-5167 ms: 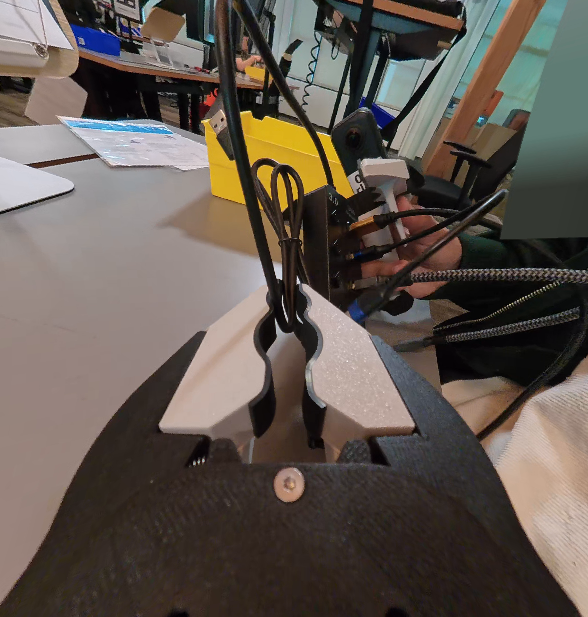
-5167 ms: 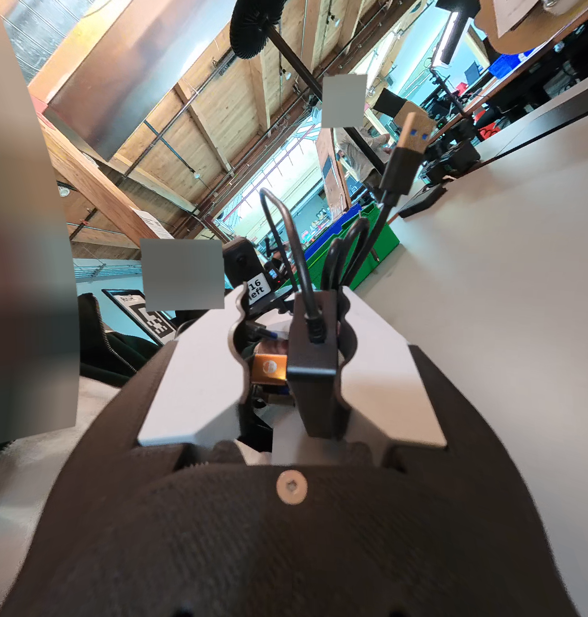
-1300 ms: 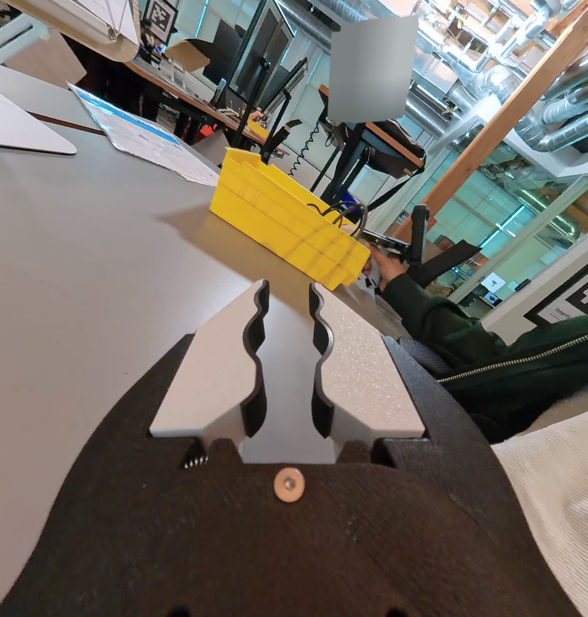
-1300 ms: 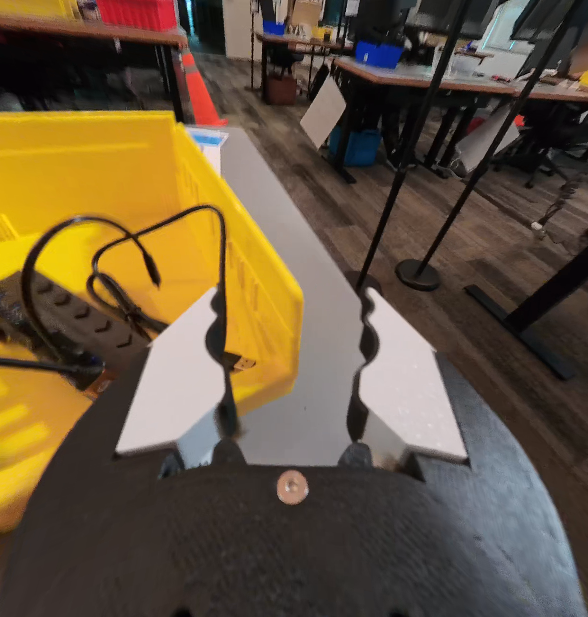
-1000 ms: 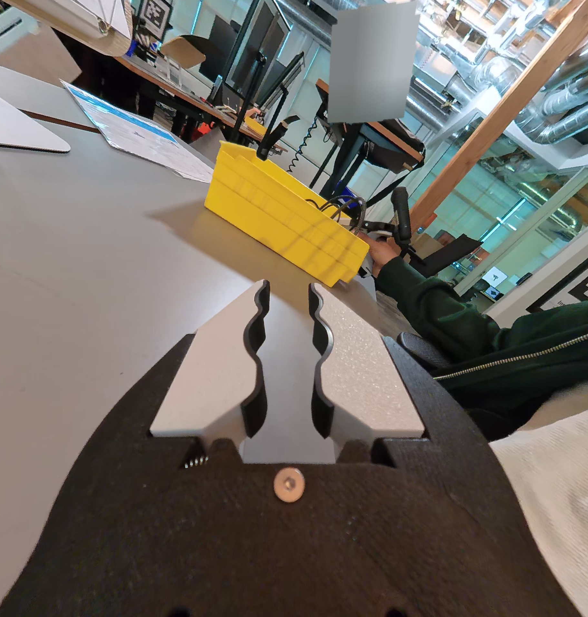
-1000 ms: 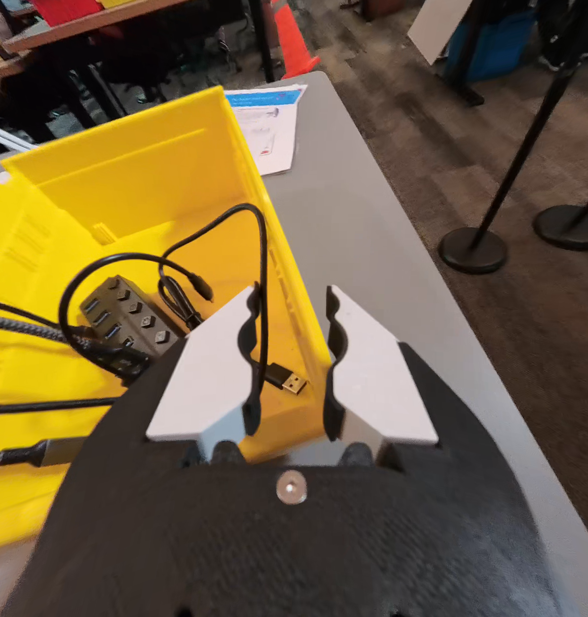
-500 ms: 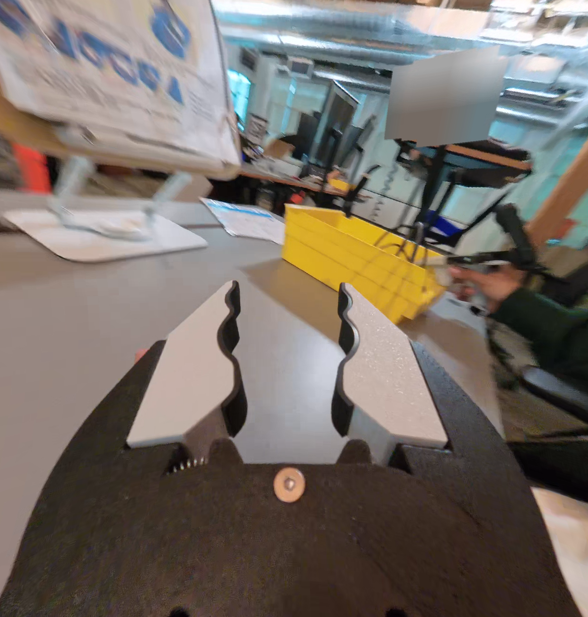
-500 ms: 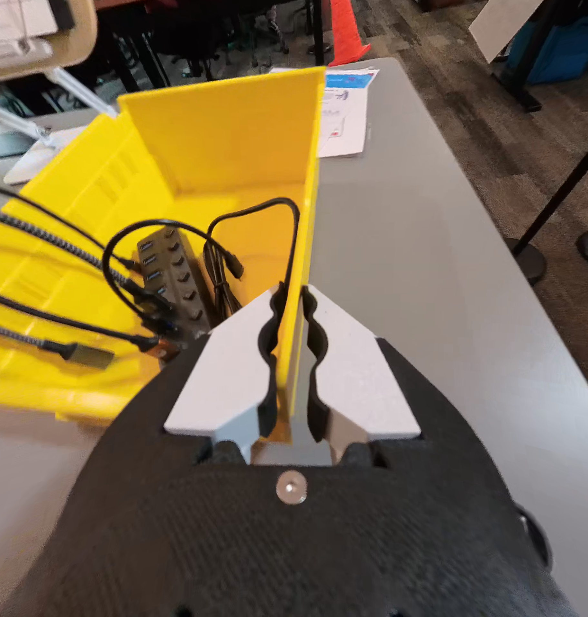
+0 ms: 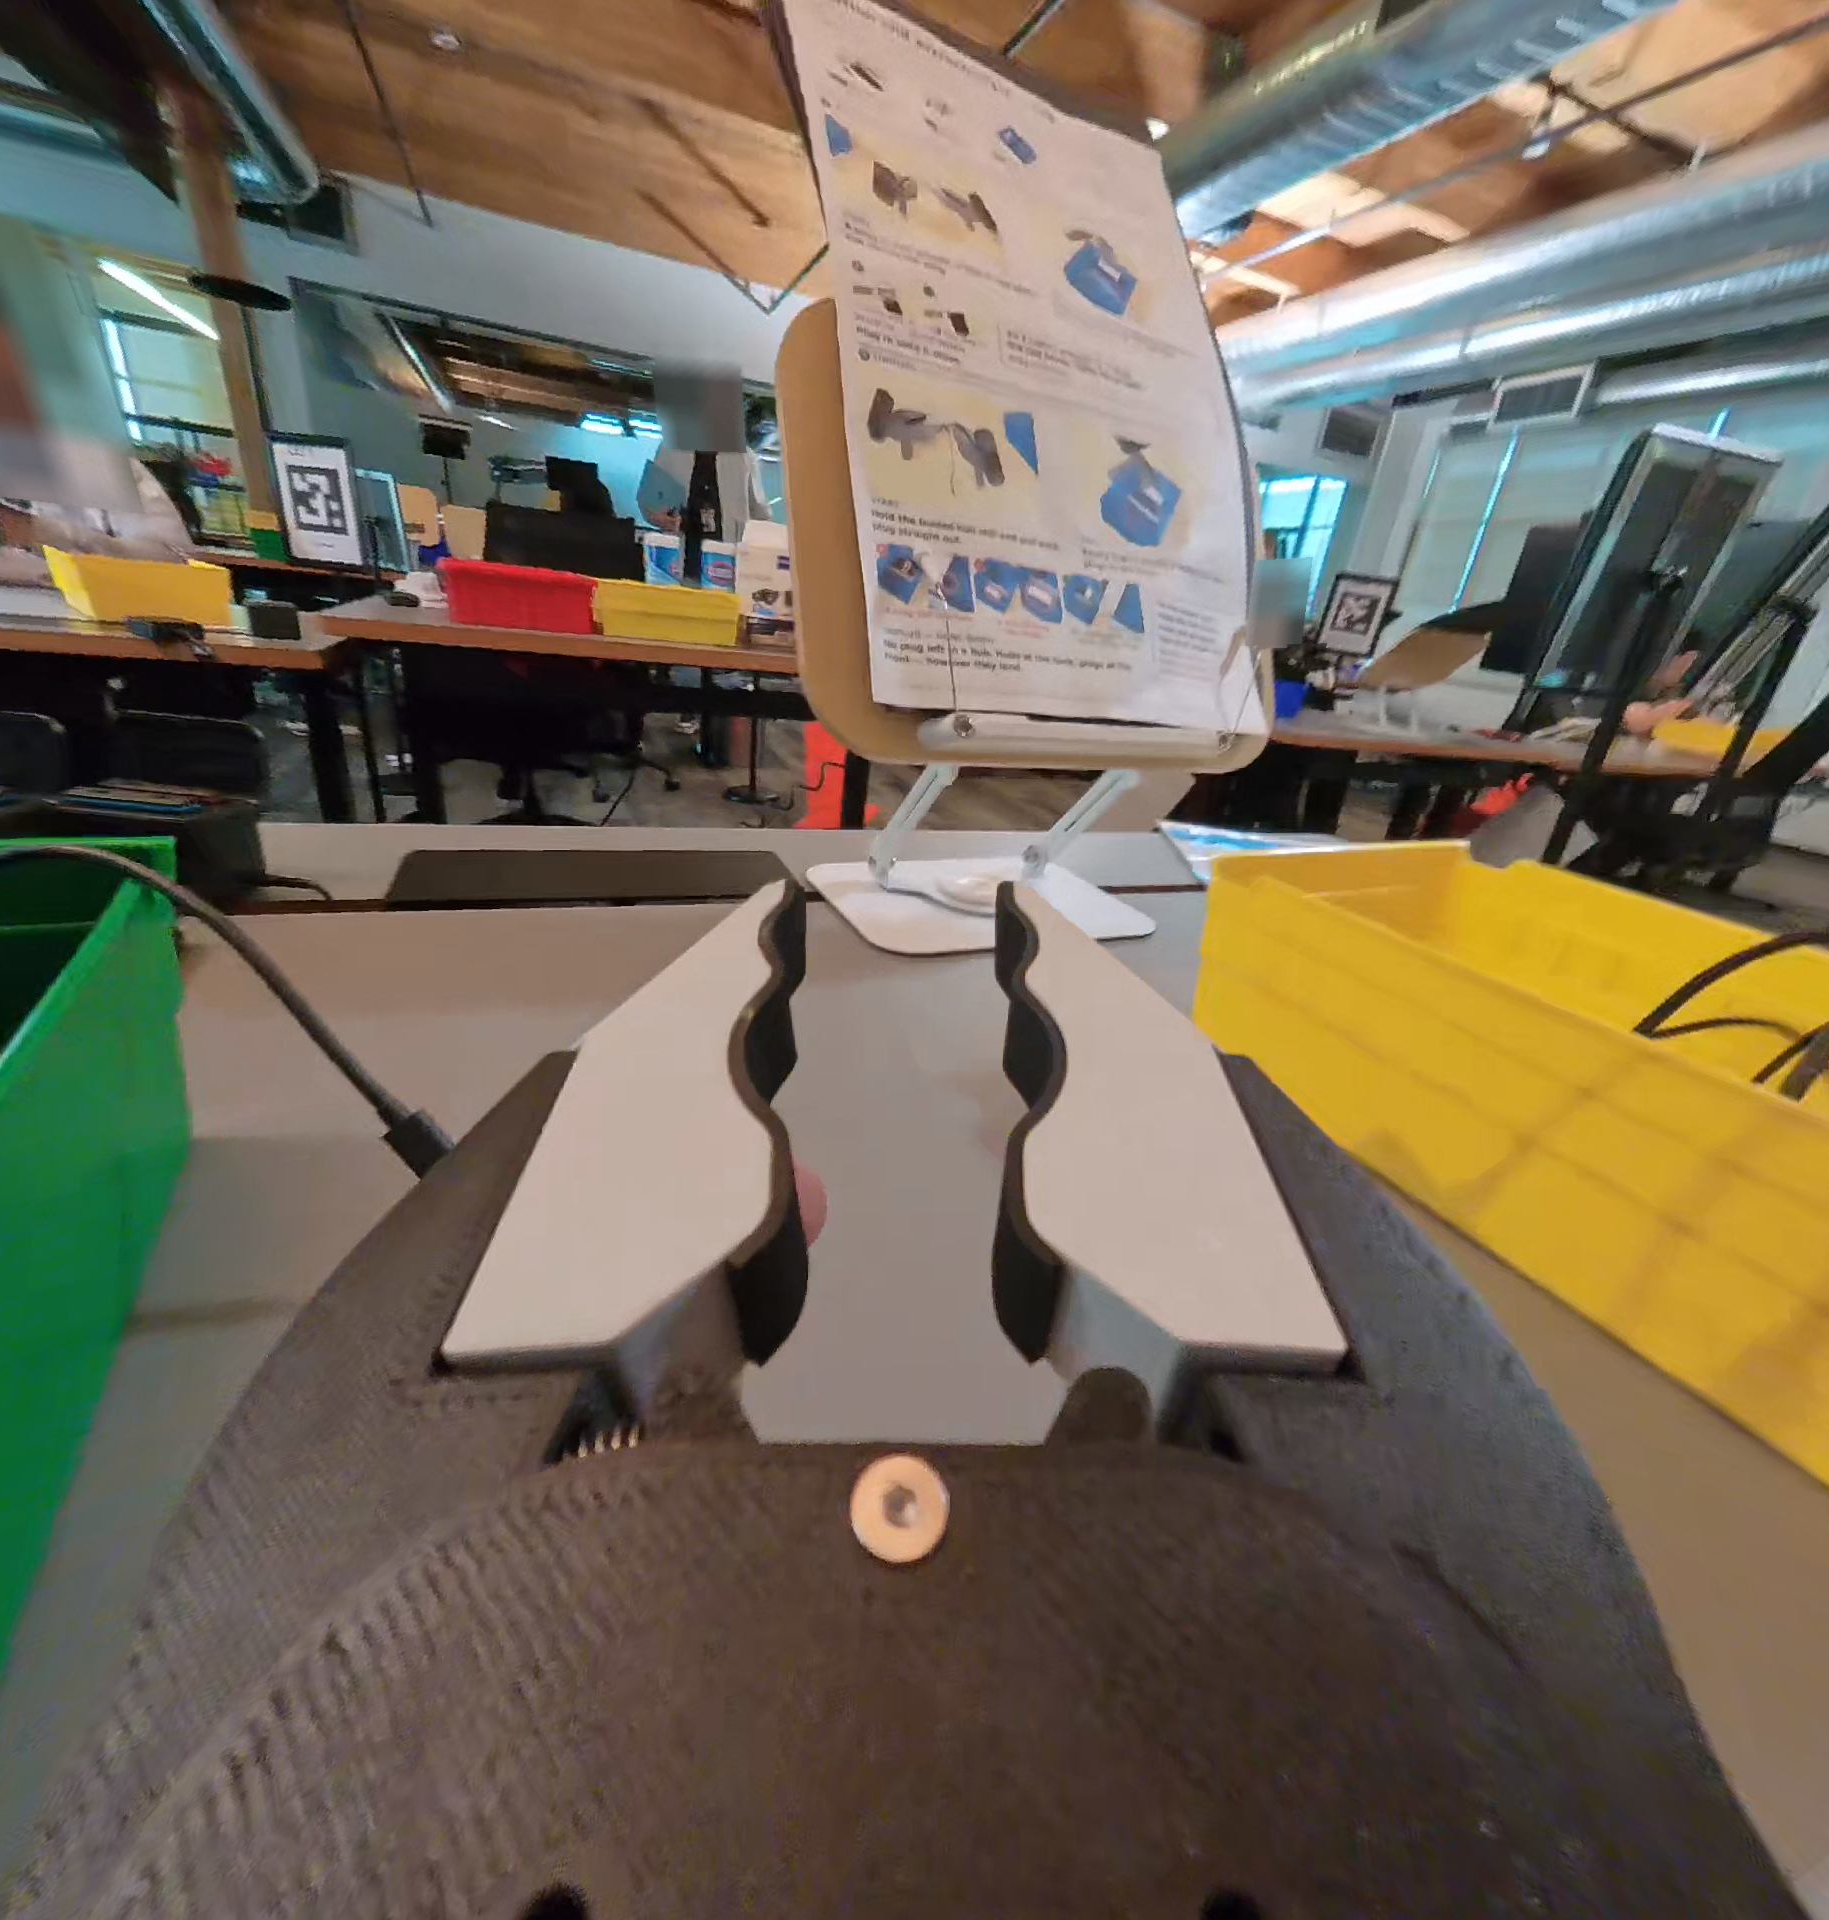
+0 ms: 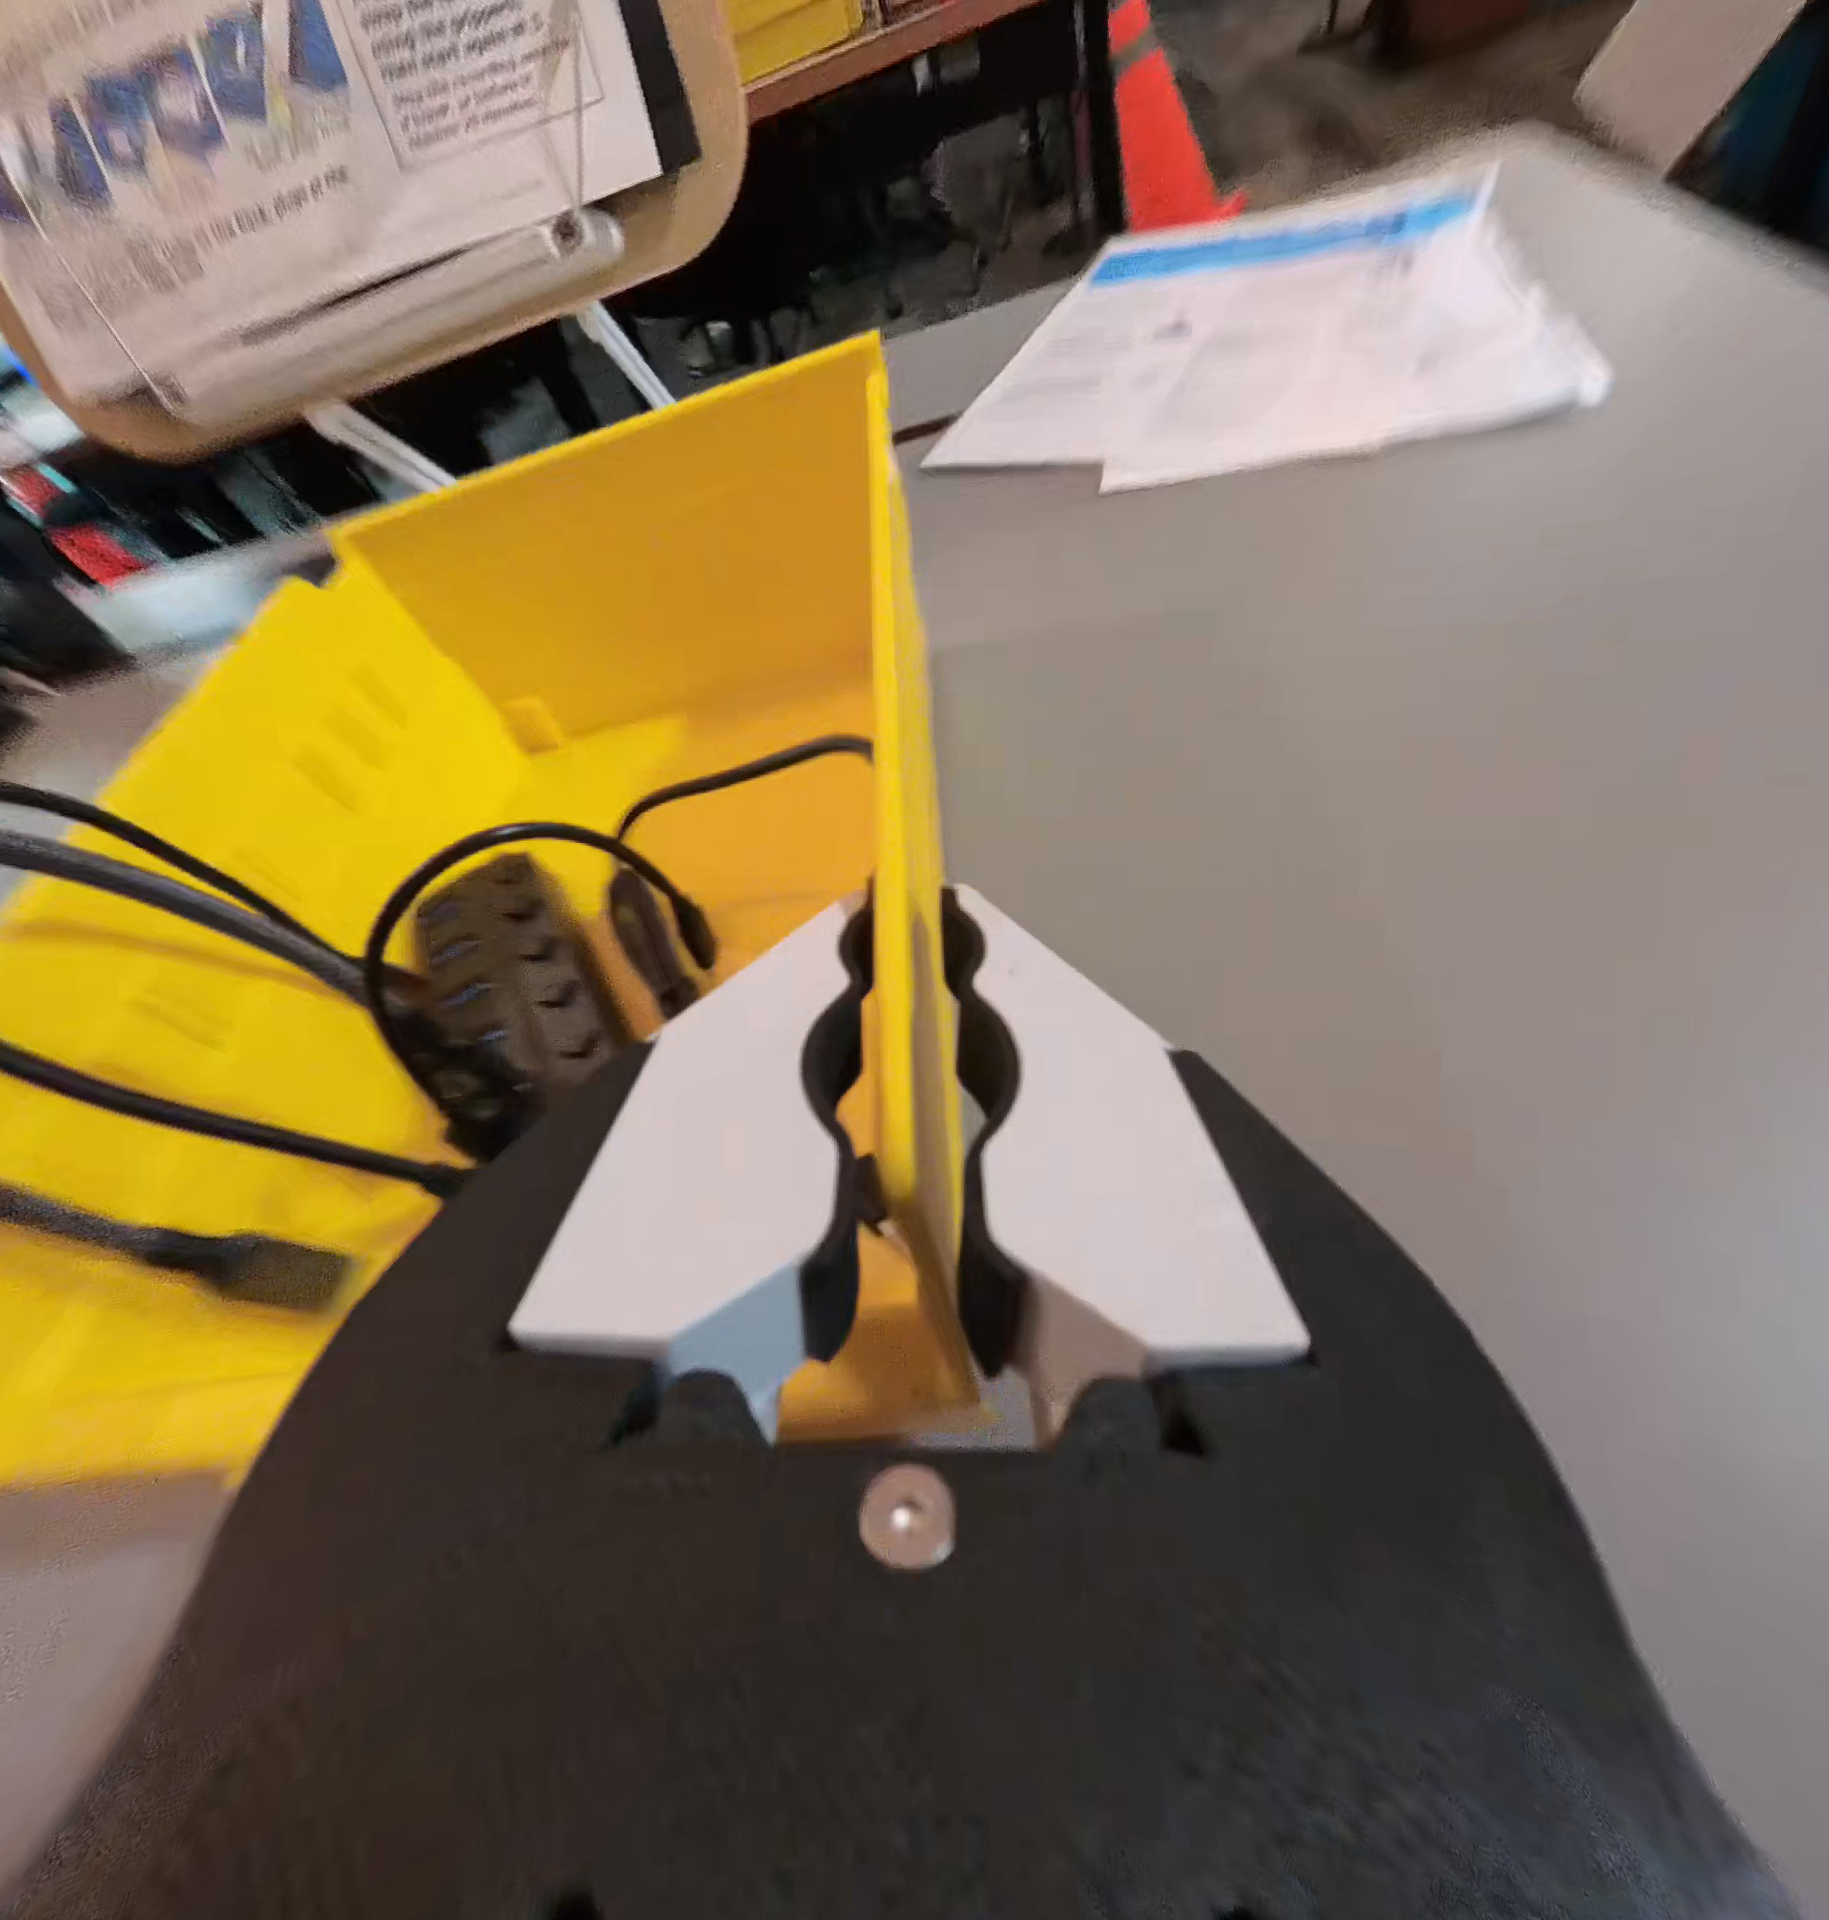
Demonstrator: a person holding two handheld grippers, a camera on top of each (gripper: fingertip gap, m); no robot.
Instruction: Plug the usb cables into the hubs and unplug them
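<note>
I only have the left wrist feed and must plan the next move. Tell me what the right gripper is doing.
Observer: The right gripper is shut on the yellow bin, its fingers either side of the bin's right side wall.
Operator: Report what's inside that bin.
Observer: A black USB hub lies on the bin floor, with black cables running to it.
Operator: Say whether any plug lies loose.
Observer: One cable end with a dark plug lies on the bin floor near the front, apart from the hub.
</note>
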